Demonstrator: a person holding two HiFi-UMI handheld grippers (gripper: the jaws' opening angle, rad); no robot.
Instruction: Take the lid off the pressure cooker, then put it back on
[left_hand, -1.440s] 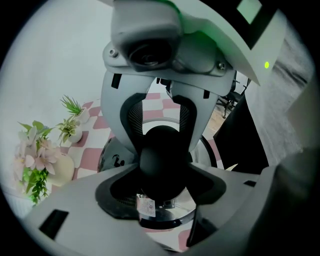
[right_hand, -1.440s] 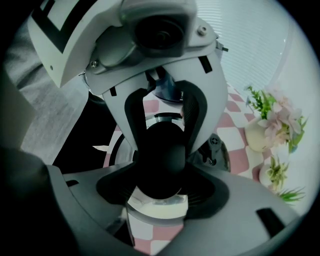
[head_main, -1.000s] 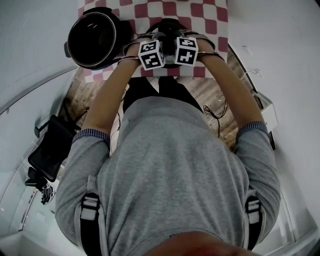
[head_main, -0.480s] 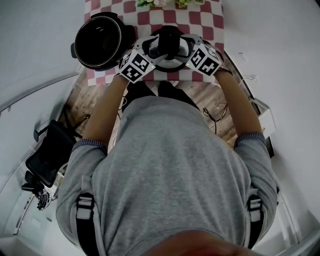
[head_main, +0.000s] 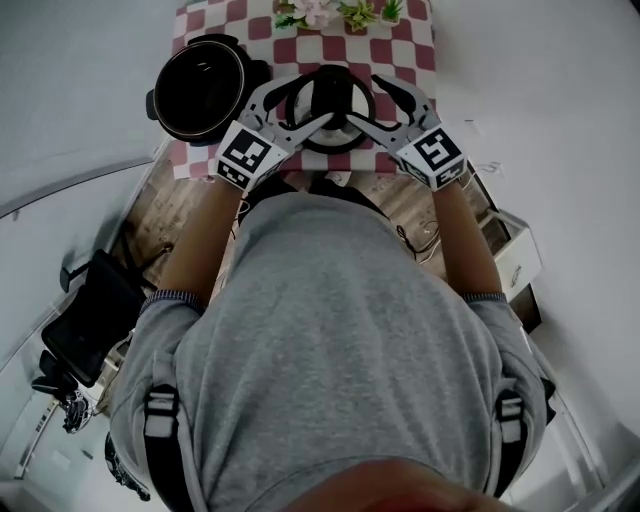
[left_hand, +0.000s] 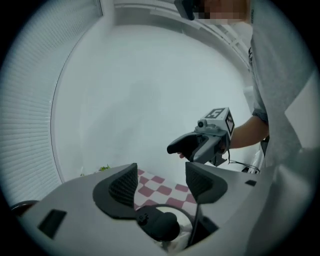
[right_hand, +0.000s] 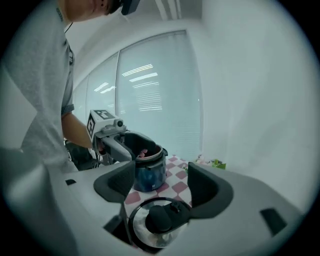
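The pressure cooker pot (head_main: 200, 88) stands open on the red-and-white checked cloth (head_main: 405, 40), at the left. Its round lid (head_main: 330, 105), with a black knob, lies on the cloth to the right of the pot. My left gripper (head_main: 300, 103) and right gripper (head_main: 365, 102) flank the lid, both open and holding nothing. In the left gripper view the knob (left_hand: 160, 225) sits just below the open left gripper (left_hand: 160, 185), with the right gripper (left_hand: 205, 142) opposite. The right gripper view has the lid (right_hand: 155, 222) under the open right gripper (right_hand: 160, 182), with the pot (right_hand: 147, 165) and the left gripper (right_hand: 112, 140) beyond.
Small flowers (head_main: 335, 12) stand at the far edge of the cloth. A black chair (head_main: 95, 300) is on the floor to the left, and a white box (head_main: 515, 255) with cables to the right. My torso hides the table's near edge.
Both grippers were side by side over the lid a second ago. They have swung apart to either side of it, their jaws spread. The lid lies on the cloth.
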